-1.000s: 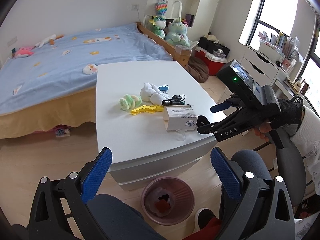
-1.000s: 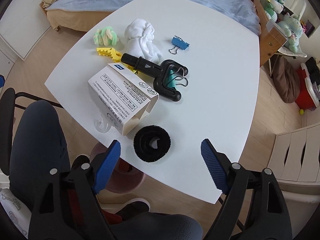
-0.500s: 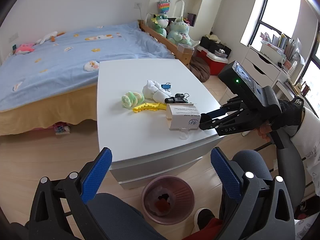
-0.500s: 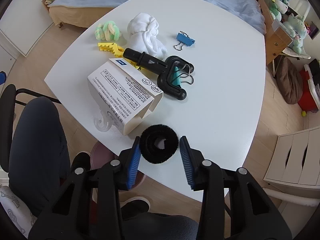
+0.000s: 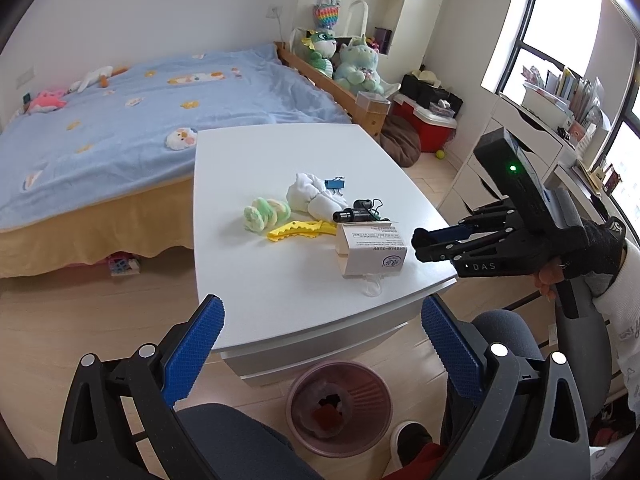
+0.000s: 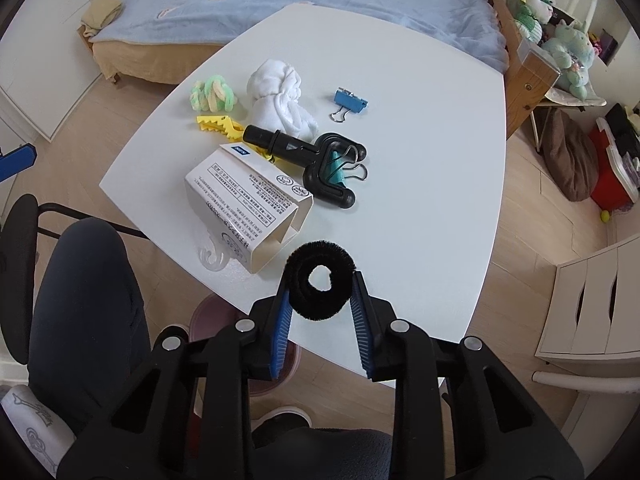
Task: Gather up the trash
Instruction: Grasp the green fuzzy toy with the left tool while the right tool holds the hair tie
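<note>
Risk of slippage: right gripper [image 6: 320,300] fingers pinch the soft black ring [image 6: 320,280]; left gripper [image 5: 320,354] fingers gape above the bin [image 5: 340,408].

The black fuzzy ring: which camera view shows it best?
The right wrist view. There the black fuzzy ring sits whole between the blue pads of the right gripper, over the table edge. In the left wrist view the right gripper hides it.
</note>
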`<state>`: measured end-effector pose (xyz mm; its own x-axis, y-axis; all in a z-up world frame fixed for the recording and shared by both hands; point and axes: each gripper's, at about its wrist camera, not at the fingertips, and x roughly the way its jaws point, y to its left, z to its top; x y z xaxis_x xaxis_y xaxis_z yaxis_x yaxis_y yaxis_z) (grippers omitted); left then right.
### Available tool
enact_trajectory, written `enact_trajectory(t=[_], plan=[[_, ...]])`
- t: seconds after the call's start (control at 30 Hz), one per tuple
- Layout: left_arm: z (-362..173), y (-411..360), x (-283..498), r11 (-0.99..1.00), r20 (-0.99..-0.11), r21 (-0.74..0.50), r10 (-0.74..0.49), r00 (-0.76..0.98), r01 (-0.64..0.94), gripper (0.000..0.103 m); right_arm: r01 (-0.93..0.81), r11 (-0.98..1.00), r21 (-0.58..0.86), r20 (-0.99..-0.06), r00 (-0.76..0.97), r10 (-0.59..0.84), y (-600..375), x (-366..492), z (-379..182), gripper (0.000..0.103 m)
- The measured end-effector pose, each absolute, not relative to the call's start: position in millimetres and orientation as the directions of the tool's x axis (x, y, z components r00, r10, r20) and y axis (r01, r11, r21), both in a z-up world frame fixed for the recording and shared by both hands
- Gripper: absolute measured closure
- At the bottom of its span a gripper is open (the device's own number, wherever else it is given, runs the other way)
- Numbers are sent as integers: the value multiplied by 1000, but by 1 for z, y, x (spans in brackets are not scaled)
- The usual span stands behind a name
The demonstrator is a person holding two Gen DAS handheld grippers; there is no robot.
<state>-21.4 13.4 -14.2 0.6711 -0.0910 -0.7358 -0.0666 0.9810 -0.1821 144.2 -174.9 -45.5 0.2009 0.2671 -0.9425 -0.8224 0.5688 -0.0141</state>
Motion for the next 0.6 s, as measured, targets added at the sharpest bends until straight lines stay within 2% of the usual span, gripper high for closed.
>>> enact_trajectory(t=[0.6], plan=[[-15,53,61,971,-795,-196,-75,602,-138,8,-778,628,19,-903,256,344,-195,146,-16,74]])
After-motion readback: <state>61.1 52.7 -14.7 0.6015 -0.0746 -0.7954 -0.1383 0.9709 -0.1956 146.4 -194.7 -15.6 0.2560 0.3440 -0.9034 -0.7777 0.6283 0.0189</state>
